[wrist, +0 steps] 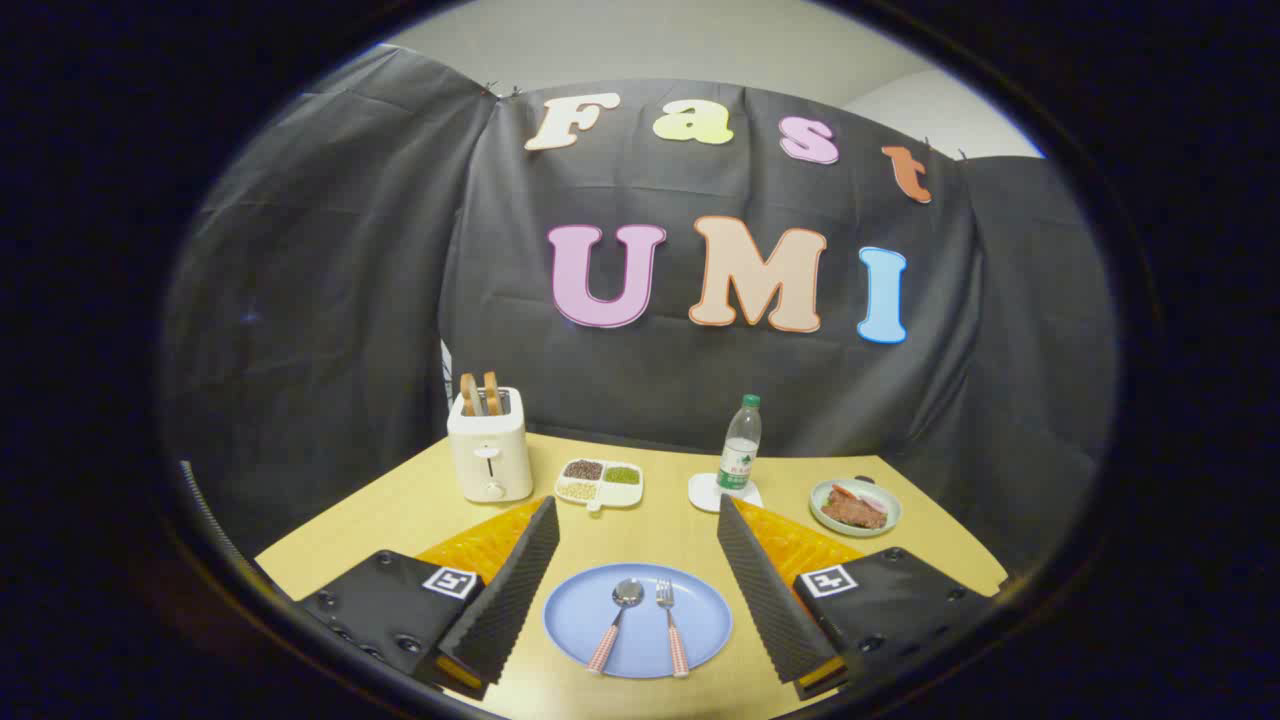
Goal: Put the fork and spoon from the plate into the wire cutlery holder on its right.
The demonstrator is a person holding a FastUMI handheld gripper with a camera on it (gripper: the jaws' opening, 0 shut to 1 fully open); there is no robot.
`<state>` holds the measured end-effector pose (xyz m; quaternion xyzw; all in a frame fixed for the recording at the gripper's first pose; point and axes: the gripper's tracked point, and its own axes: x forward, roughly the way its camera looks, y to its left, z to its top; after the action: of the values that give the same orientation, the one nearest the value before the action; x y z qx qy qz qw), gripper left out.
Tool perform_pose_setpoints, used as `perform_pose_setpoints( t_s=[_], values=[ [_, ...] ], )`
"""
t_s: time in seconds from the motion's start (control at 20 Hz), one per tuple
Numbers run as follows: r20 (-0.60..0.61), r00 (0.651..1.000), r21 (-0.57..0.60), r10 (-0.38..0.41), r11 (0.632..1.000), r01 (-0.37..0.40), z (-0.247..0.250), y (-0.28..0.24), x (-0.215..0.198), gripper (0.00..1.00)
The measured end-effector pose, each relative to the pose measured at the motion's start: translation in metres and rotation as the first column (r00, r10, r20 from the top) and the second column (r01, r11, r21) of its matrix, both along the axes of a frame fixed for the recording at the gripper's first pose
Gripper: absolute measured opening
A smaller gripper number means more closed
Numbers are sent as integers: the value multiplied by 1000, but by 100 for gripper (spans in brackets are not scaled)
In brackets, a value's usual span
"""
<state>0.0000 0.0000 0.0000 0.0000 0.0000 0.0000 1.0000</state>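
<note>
A blue plate (590, 625) lies on the wooden table between my two fingers. On it rest a spoon (616, 622) on the left and a fork (671, 627) on the right, both with pink striped handles pointing toward me. My gripper (637, 512) hovers above the plate, open wide, with nothing between its fingers (515, 590). Each finger stands to one side of the plate, apart from the cutlery.
A white toaster (489, 445) with two slices stands at the back left. A divided dish of grains (600, 481), a water bottle (741, 445) on a white coaster, and a small green plate of food (855, 506) sit beyond the fingers. Black cloth walls the table.
</note>
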Motion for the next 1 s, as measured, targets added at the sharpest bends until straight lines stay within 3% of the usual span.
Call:
perform_pose_setpoints(
  t_s=[0.65, 1.0],
  values=[
    [-80, 996, -17, -26, 1000, 25, -37, -17, 12, 100],
    [-171, 984, -16, -57, 998, 55, -84, -32, 22, 100]
  ],
)
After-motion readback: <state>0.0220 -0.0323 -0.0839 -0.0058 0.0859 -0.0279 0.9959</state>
